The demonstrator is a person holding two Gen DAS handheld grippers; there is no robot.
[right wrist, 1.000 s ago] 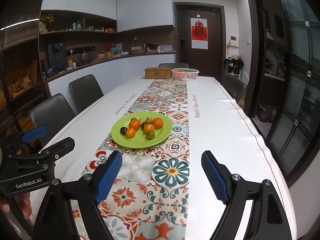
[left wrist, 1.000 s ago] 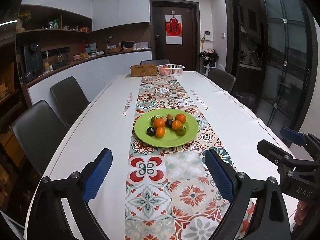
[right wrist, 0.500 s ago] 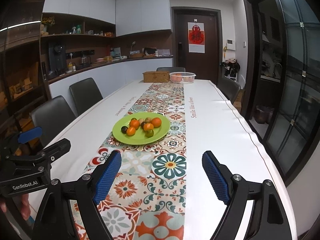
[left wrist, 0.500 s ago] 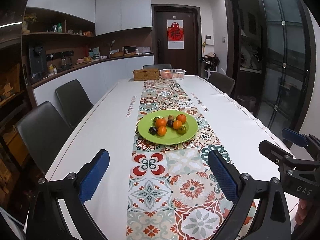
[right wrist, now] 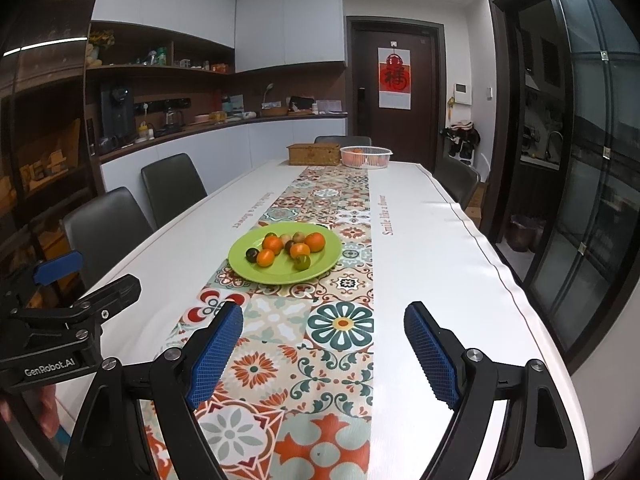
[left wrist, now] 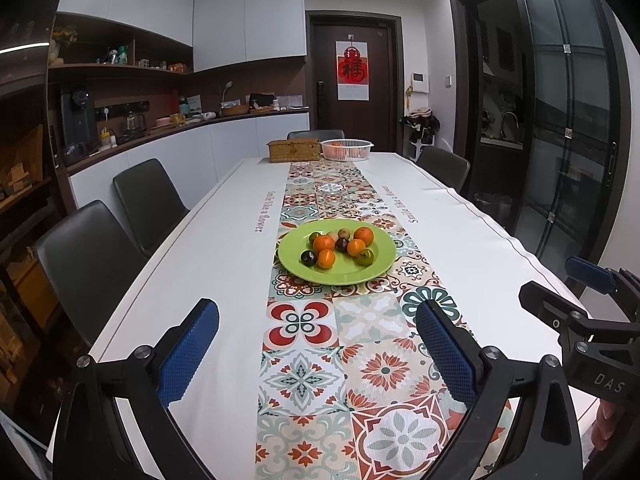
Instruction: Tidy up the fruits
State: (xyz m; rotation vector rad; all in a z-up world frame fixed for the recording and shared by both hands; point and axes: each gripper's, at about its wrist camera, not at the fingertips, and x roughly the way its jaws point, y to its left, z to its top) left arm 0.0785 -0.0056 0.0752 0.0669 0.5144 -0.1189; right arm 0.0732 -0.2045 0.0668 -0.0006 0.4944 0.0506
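Both grippers hover above the near end of a long table (left wrist: 208,240), each with its blue-padded fingers spread wide apart and nothing between them. Seen from its own camera, the left gripper (left wrist: 316,344) sits over the near stretch of the patterned runner (left wrist: 304,380) that goes down the middle of the white tablecloth. The right gripper (right wrist: 320,344) is over the same runner, just beside the left one, which shows at the left edge of the right camera's view.

Farther along the runner, well apart from both grippers, lies a green plate (left wrist: 372,268) holding the fruits. On it are four oranges (left wrist: 363,235), small dark round fruits (left wrist: 308,257), a green one (left wrist: 365,256) at the near right, and brownish ones (left wrist: 344,233) at the far side, all grouped close together near the plate's middle.

At the far end of the table stand a woven box (left wrist: 294,150) and, just to its right, a white basket (left wrist: 346,149) with something orange inside. Dark chairs (left wrist: 146,200) line the left side of the table.
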